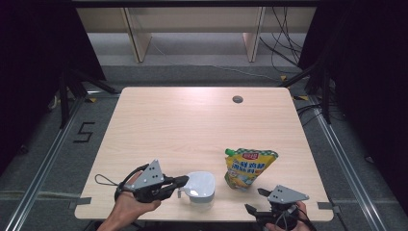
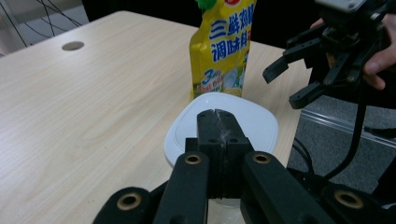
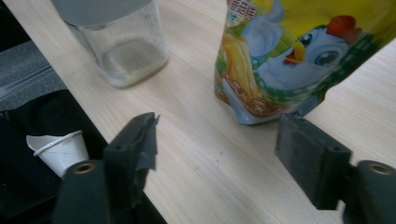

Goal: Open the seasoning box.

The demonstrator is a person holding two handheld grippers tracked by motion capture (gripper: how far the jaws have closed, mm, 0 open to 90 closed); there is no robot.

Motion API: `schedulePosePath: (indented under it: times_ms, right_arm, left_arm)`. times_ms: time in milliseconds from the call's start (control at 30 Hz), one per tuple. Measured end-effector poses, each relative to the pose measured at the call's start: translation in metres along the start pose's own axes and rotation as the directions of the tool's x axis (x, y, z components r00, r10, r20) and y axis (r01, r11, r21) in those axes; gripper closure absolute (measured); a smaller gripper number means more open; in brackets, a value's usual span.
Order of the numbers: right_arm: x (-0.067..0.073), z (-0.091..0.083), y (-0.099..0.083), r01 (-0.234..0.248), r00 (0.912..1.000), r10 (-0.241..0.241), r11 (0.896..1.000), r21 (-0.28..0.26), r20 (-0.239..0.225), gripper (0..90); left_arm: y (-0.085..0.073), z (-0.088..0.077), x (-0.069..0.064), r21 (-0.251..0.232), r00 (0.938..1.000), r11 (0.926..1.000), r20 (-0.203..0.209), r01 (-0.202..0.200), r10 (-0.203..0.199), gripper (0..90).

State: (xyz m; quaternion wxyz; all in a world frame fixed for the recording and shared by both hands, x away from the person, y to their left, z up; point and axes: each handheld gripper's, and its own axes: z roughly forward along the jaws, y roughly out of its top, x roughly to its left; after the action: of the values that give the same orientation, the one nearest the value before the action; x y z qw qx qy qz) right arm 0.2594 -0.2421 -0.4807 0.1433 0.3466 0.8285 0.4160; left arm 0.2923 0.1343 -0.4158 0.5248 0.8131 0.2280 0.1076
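Note:
A clear jar with a white lid [image 1: 199, 185] stands near the table's front edge. My left gripper [image 1: 183, 182] lies level at the jar's left side, jaws shut tight with nothing seen between them. In the left gripper view the shut tips [image 2: 217, 114] sit over the lid [image 2: 254, 123]. A yellow seasoning pouch [image 1: 248, 168] with a green cap stands to the jar's right. My right gripper [image 1: 256, 200] is open at the front edge, just short of the pouch. Its jaws [image 3: 219, 126] frame the pouch's base [image 3: 299, 56], apart from it; the jar [image 3: 126, 51] is at upper left.
The wooden table [image 1: 192, 125] has a cable hole [image 1: 237, 99] at the back right. A torn white paper cup [image 3: 60, 149] sits below the table's front edge. Black curtains and metal rails flank the table.

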Motion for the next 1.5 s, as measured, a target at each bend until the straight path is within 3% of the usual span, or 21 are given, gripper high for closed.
schedulePosePath:
  times_ms: [33, 167, 233, 267, 467, 500, 567, 633, 667, 700, 733, 1000, 1167, 1200, 1233, 1300, 1367, 1500]
  right_arm:
    - [0.001, 0.000, 0.001, 0.023, 0.9997, -0.023, 1.000, -0.007, -0.011, 36.0]
    - [0.002, 0.000, 0.001, 0.034, 0.9992, -0.034, 0.999, -0.013, -0.020, 39.2]
    - [0.002, 0.000, 0.002, 0.046, 0.9988, -0.046, 0.999, -0.011, -0.018, 40.9]
    - [0.002, 0.001, 0.002, 0.050, 0.9985, -0.050, 0.999, -0.014, -0.019, 41.4]
    - [0.004, 0.000, 0.003, 0.057, 0.9982, -0.057, 0.998, -0.025, -0.018, 45.7]
    - [0.005, 0.000, 0.003, 0.060, 0.9980, -0.061, 0.998, -0.029, -0.020, 46.6]
    - [0.007, -0.001, 0.005, 0.062, 0.9976, -0.063, 0.997, -0.037, -0.029, 49.4]
    - [0.007, 0.001, 0.007, 0.093, 0.9950, -0.096, 0.993, -0.067, -0.030, 51.6]
    - [0.007, 0.001, 0.007, 0.093, 0.9950, -0.096, 0.993, -0.067, -0.030, 51.6]
    - [0.010, 0.001, 0.008, 0.089, 0.9947, -0.092, 0.994, -0.070, -0.045, 55.3]
    - [0.011, 0.002, 0.009, 0.094, 0.9942, -0.098, 0.992, -0.082, -0.044, 57.9]
    - [0.023, 0.002, 0.020, 0.109, 0.9909, -0.119, 0.983, -0.149, -0.063, 70.6]
    - [0.032, 0.011, 0.032, 0.080, 0.9869, -0.105, 0.978, -0.192, -0.123, 81.9]
    - [0.032, 0.013, 0.034, 0.100, 0.9816, -0.130, 0.975, -0.200, -0.140, 83.1]
    - [0.034, 0.015, 0.034, 0.090, 0.9823, -0.121, 0.975, -0.202, -0.143, 83.8]
    - [0.035, 0.017, 0.035, 0.087, 0.9813, -0.118, 0.977, -0.195, -0.152, 84.0]
    - [0.036, 0.018, 0.040, 0.107, 0.9804, -0.139, 0.971, -0.214, -0.140, 86.2]
    - [0.039, 0.021, 0.045, 0.092, 0.9796, -0.126, 0.974, -0.207, -0.157, 87.4]
  left_arm:
    - [-0.001, 0.001, 0.003, 0.006, 0.9998, 0.9998, 0.009, -0.018, 0.018, 89.1]
    - [-0.003, 0.004, 0.006, 0.015, 0.9999, 0.9998, 0.002, 0.012, -0.012, 89.1]
    - [-0.006, 0.006, 0.009, 0.040, 0.9999, 0.9992, -0.015, -0.003, 0.004, 89.1]
    - [-0.008, 0.007, 0.009, 0.034, 0.9999, 0.9994, -0.004, 0.010, -0.010, 89.1]
    - [-0.010, 0.007, 0.012, 0.046, 1.0000, 0.9989, -0.007, -0.003, 0.003, 88.9]
    - [-0.011, 0.008, 0.011, 0.039, 0.9998, 0.9991, -0.012, 0.017, -0.016, 88.9]
    - [-0.012, 0.007, 0.012, 0.035, 0.9999, 0.9994, -0.009, 0.010, -0.009, 88.8]
    - [-0.013, 0.006, 0.012, 0.034, 0.9999, 0.9994, -0.008, 0.011, -0.011, 88.8]
    - [-0.014, 0.006, 0.011, 0.027, 0.9995, 0.9992, -0.015, 0.029, -0.028, 88.8]
    - [-0.014, 0.006, 0.013, 0.024, 0.9998, 0.9995, -0.002, 0.019, -0.019, 88.7]
    - [-0.017, 0.006, 0.013, 0.010, 0.9989, 0.9989, 0.004, 0.047, -0.047, 88.7]
    - [-0.018, 0.005, 0.013, 0.004, 0.9987, 0.9987, 0.000, 0.051, -0.051, 88.7]
    - [-0.020, 0.003, 0.013, 0.004, 0.9992, 0.9992, -0.006, 0.040, -0.040, 88.7]
    - [-0.020, 0.004, 0.012, 0.001, 0.9983, 0.9983, -0.007, 0.059, -0.059, 88.4]
    - [-0.020, 0.003, 0.013, 0.003, 0.9992, 0.9992, -0.007, 0.039, -0.039, 88.4]
    - [-0.020, 0.003, 0.013, 0.005, 0.9993, 0.9993, -0.004, 0.037, -0.037, 88.5]
    - [-0.020, 0.003, 0.013, 0.001, 0.9987, 0.9987, -0.007, 0.051, -0.051, 88.4]
    - [-0.020, 0.003, 0.013, 0.001, 0.9988, 0.9989, -0.009, 0.047, -0.047, 88.5]
